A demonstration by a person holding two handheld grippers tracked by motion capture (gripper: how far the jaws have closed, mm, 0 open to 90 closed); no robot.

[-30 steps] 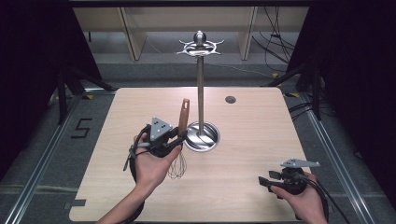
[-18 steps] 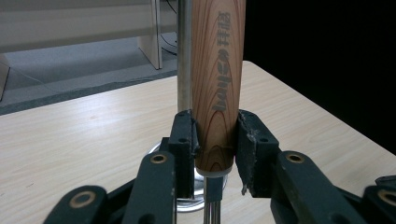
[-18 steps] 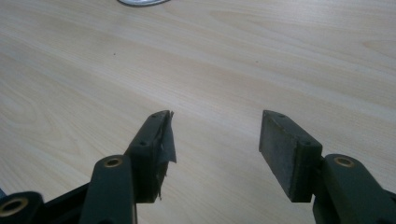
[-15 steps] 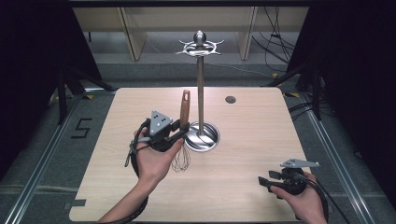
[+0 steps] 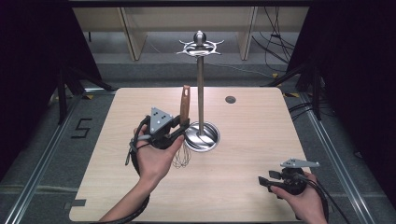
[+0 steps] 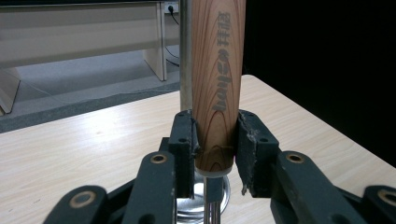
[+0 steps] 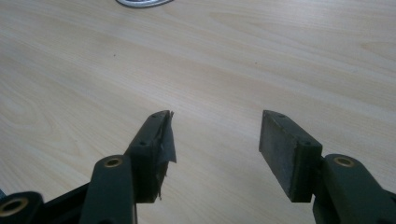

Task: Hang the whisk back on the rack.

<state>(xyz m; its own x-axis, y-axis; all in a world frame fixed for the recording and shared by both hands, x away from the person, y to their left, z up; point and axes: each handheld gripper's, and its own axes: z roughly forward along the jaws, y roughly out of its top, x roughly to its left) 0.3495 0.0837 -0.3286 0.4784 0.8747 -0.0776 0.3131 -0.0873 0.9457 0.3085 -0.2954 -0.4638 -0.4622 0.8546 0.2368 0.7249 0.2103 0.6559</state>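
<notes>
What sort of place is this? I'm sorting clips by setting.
Probably a lab recording station, not a kitchen: a bare wooden table ringed by black curtains, floor rails, and trailing cables.

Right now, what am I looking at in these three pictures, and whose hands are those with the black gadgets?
No robot here: a person holds a two-jawed claw in each hand. One picture comes from a fixed camera above the wooden table. The other two come from small cameras riding on each claw, looking along its black jaws. The left claw is shut on the wooden handle of a whisk, held upright with its wire end hanging down beside a tall metal stand with hooks on top and a round base. The right claw rests near the table's front edge, its jaws open and holding nothing.
</notes>
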